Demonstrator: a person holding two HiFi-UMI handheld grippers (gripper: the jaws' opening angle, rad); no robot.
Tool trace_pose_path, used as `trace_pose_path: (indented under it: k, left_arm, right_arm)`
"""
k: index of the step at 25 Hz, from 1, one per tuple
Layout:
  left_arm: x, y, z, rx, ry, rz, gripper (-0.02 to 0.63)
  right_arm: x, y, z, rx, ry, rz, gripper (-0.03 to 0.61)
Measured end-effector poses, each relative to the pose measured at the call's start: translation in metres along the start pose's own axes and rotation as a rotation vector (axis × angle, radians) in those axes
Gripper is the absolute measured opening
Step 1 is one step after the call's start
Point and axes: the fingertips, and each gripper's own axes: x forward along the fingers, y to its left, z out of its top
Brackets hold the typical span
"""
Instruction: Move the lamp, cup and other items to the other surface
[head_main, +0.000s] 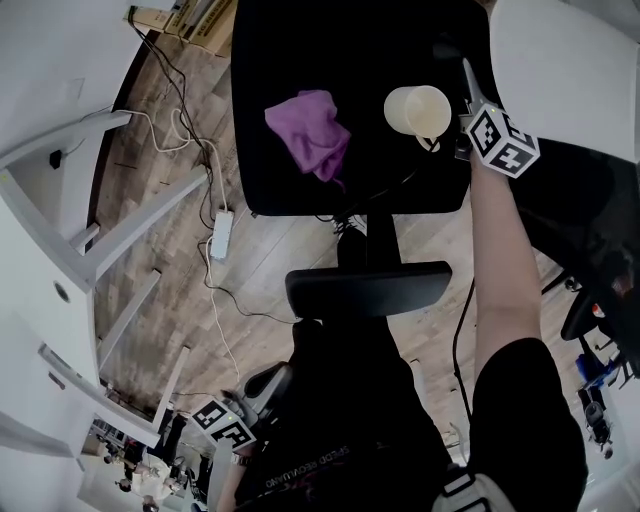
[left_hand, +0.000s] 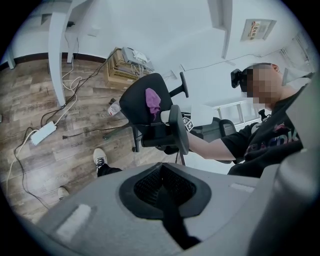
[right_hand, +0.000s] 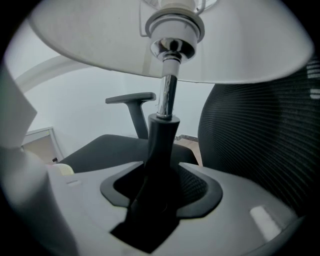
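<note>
Right fingers (right_hand: 237, 215) spread, lamp stem (right_hand: 163, 135) between, left fingers (left_hand: 100, 210) pressed together, lampshade (head_main: 418, 110) near chair seat (head_main: 300, 40) edge, purple cloth (head_main: 312, 132) mid-seat

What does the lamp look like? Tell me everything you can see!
The lamp has a wide, pale cream shade, which looks round from above in the head view. Under the shade is a shiny metal socket, then a thin shiny rod, then a thicker black stem. It stands upright over the black chair seat. Its base is hidden. The stem sits between the right gripper jaws, which look spread wide and not squeezing it.
</note>
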Motion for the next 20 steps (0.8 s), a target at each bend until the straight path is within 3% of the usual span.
trace_pose_path:
  k: [9, 14, 20]
  left_arm:
    - [-0.010, -0.011, 0.003, 0.007, -0.057, -0.069, -0.002]
    - [-0.035, -0.005, 0.001, -0.036, -0.145, -0.112, -0.003]
    - [-0.073, 0.010, -0.014, -0.052, -0.252, -0.166, -0.003]
  right_arm:
    - [-0.049, -0.008, -0.045, -0.119, 0.216, -0.007, 0.219]
    - [-0.077, -0.004, -0.036, -0.203, 0.289, -0.041, 0.210]
    - [-0.130, 0.022, -0.035, -0.289, 0.338, -0.040, 0.149]
